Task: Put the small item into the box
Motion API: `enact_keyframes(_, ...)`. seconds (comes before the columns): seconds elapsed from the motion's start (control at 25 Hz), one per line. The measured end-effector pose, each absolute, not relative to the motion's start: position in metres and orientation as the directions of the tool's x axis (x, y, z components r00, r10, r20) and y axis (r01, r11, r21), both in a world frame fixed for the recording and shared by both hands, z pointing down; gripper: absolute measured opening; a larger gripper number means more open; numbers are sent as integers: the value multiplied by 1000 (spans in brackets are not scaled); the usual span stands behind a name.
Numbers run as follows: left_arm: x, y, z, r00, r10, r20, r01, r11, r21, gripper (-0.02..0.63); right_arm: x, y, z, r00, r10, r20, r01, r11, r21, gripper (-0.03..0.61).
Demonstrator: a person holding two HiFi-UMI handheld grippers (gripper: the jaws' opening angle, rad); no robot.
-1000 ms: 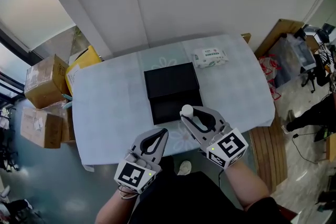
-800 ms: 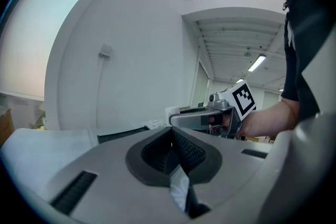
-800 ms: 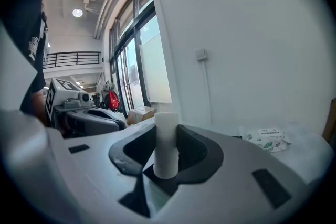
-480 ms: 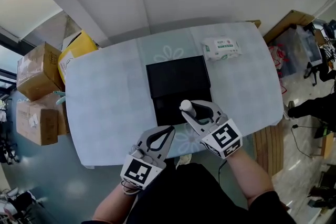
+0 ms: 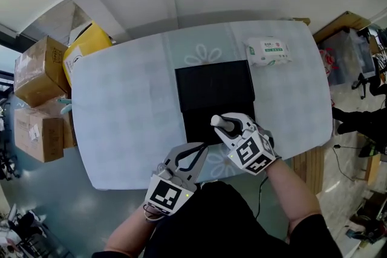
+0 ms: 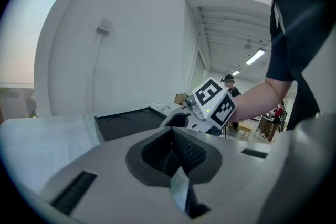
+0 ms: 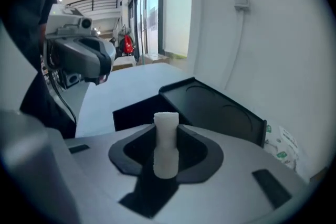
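The right gripper (image 5: pixel 225 124) has its jaws set fairly wide and clamped on the small white cylinder (image 7: pixel 166 140), which stands upright between the pads with its top poking out past the tips. From above, gripper and cylinder sit over the near half of the black box (image 5: pixel 214 89), which lies open on the table (image 5: pixel 127 106) with its other half lying flat on the far side. The left gripper (image 5: pixel 199 149) hangs just beside it near the table's front edge, jaws pressed together. A pack of wipes (image 5: pixel 268 51) lies beyond the box, well apart. Cardboard boxes (image 5: pixel 36 69) and a yellow package (image 5: pixel 84 50) sit off the table's left end
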State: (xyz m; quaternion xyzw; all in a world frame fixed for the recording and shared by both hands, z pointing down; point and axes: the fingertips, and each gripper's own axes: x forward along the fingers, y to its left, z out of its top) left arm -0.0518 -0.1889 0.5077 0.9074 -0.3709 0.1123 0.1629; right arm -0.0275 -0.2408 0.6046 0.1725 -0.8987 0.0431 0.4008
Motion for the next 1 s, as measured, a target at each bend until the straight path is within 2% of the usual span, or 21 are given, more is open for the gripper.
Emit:
enact_keyframes(0.16,-59,-190,516,704,-628,332,-705,-674,219,8,-30,-240,632,-511,-232,828,-224,966,132,127)
enact_keyframes(0.4,-71,-194,522,706,-624,334,-702,-678,218,8,-33,-237,660,-396,-173,902,-96,985,146,127)
enact_keyframes(1.0,-87,-197,528,691,-636,344,-718,-659,225,9,-41,-233,678,-343,-123,931,-35,992,118,129)
